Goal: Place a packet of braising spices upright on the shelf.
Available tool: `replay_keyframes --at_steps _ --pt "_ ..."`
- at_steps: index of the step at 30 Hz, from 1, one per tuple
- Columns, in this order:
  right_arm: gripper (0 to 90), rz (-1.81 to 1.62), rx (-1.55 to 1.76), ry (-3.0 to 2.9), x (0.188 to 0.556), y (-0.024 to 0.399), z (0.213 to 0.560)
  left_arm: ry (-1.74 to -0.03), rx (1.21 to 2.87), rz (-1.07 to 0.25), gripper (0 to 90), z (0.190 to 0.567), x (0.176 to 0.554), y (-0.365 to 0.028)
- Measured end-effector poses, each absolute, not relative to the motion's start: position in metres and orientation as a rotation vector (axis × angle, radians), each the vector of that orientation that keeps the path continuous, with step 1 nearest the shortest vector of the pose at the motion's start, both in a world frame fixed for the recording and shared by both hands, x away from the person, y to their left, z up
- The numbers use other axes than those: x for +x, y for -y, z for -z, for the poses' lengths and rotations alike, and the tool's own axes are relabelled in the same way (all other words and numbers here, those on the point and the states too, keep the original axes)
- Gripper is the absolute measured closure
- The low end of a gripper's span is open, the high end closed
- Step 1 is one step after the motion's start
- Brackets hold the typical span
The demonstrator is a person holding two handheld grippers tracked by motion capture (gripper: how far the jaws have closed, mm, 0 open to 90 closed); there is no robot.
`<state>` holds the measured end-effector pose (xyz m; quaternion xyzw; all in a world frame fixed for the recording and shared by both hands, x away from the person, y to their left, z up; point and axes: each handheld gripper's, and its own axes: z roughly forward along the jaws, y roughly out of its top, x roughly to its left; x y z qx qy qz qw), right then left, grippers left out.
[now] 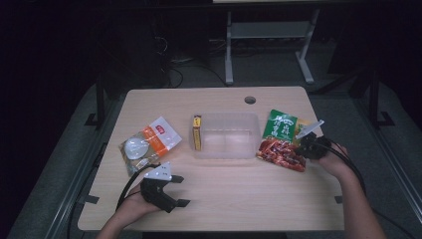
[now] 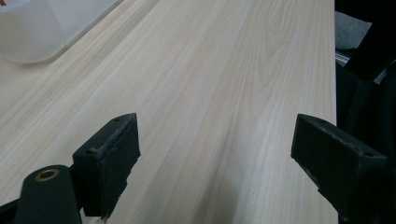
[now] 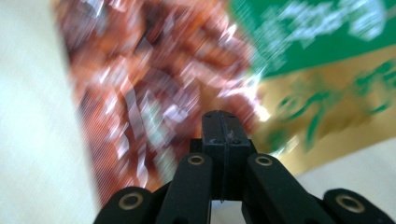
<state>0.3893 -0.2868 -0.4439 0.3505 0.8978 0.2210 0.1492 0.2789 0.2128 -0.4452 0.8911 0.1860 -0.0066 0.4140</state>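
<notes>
My right gripper (image 1: pixel 304 147) is shut and points down at the right edge of a green and red snack packet (image 1: pixel 280 140) lying right of the box. In the right gripper view the closed jaws (image 3: pixel 223 128) hang just over the blurred packet (image 3: pixel 163 93), and I see nothing between them. My left gripper (image 1: pixel 181 190) rests near the table's front left with its jaws wide open and pointing right. Between them (image 2: pixel 229 149) is only bare wood. A white and orange packet (image 1: pixel 149 143) lies just beyond it.
A clear plastic box (image 1: pixel 234 149) stands mid-table with a slim yellow carton (image 1: pixel 197 132) upright at its left end. Its corner (image 2: pixel 32 32) shows at the far left of the left gripper view. A cable hole (image 1: pixel 250 100) sits near the table's back edge.
</notes>
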Motion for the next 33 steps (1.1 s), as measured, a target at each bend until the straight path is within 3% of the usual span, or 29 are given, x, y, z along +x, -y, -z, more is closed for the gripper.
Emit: replay_keyframes --at_steps 8,15,33 --pt "90.0 -0.707 1.068 -2.451 0.428 0.273 0.448 -0.466 2.236 0.017 14.9 0.445 0.279 -0.212" --pt "90.0 -0.624 1.044 -2.467 0.434 0.257 0.458 -0.467 2.241 0.027 15.0 0.446 0.279 -0.212" --pt "90.0 -0.614 0.848 -2.64 0.376 0.241 0.452 -0.467 2.24 0.028 14.9 0.445 0.278 -0.211"
